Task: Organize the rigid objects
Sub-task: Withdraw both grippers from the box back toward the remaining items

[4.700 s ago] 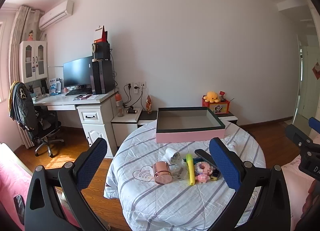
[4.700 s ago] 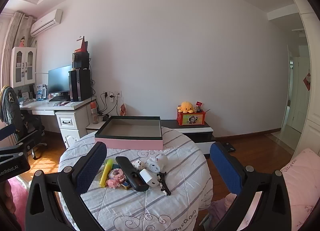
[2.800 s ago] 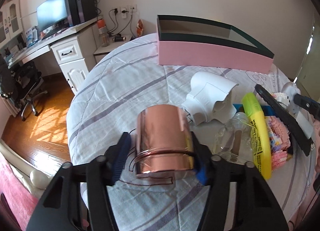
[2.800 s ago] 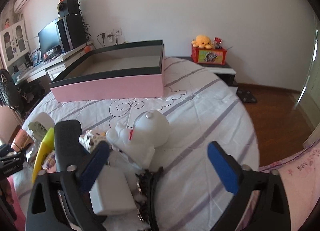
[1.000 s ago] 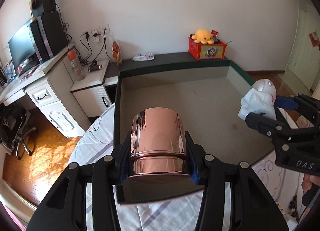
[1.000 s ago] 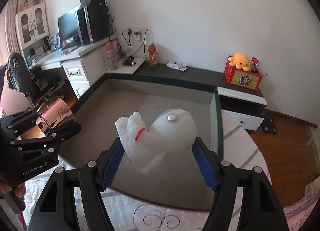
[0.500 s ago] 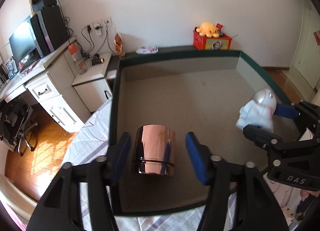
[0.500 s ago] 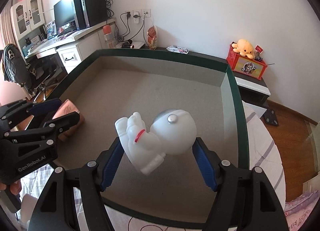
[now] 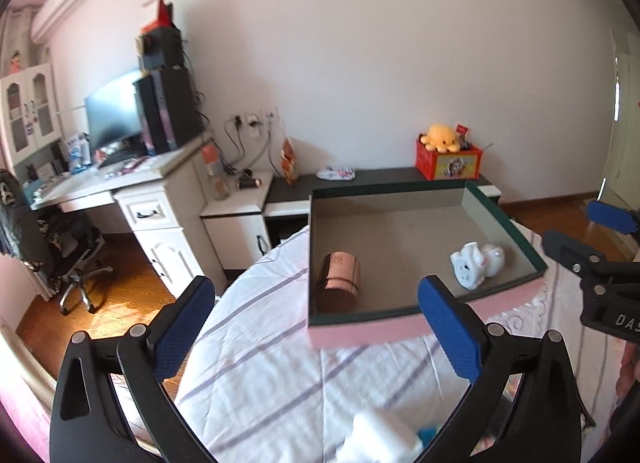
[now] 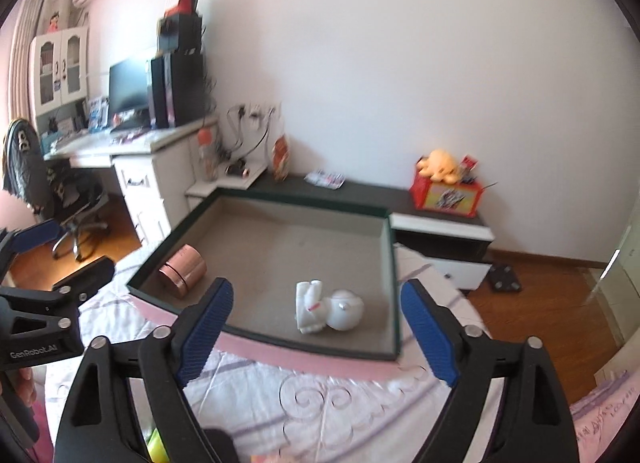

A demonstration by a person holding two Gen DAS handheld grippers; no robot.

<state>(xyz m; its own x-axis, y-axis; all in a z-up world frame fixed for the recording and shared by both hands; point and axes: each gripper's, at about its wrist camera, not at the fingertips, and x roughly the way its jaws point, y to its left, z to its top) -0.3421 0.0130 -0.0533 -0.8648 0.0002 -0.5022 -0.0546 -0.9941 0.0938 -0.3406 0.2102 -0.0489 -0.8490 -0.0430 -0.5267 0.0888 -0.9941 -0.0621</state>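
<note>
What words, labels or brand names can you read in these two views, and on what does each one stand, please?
"GenRobot.AI": on the black body of the left gripper, seen in the right wrist view.
"DAS", cut off by the picture's edge: on the right gripper, seen in the left wrist view.
Print on the red toy box and pink bedding: too blurred.

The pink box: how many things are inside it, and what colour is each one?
In the pink box:
Copper-coloured: 1, the cup lying on its side.
White: 1, the astronaut toy, also lying down.
Total: 2.
</note>
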